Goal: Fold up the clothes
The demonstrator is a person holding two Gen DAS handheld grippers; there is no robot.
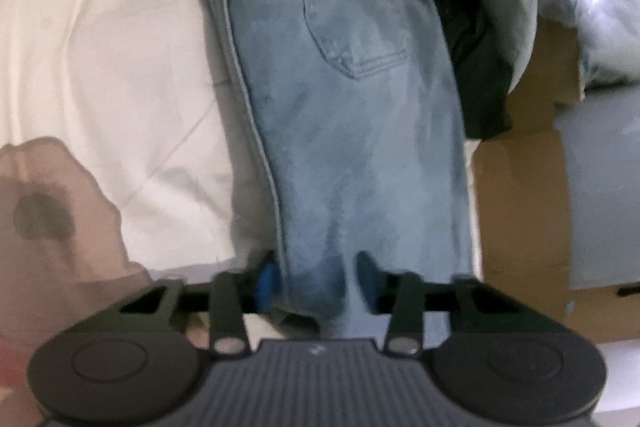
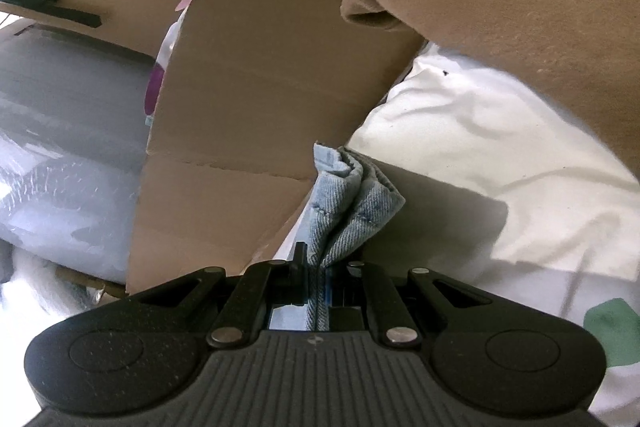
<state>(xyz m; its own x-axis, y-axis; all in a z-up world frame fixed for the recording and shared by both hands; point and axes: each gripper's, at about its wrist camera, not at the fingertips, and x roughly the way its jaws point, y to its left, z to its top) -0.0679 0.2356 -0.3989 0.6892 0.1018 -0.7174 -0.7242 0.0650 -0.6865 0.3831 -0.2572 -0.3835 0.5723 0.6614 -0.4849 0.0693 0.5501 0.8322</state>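
A pair of light blue jeans lies lengthwise on the white bed sheet, back pocket facing up. My left gripper is low over the near end of the leg. Its blue pads pinch a bunched, darker fold of denim between them. In the right wrist view my right gripper is shut on a folded hem corner of the jeans, which sticks up from between the fingers. The rest of the jeans is hidden there.
Cardboard boxes stand along the bed's right edge, with dark and grey clothes piled beside the jeans. A pinkish-brown garment lies at the left. In the right wrist view a cardboard flap rises close ahead and brown fabric hangs at top right.
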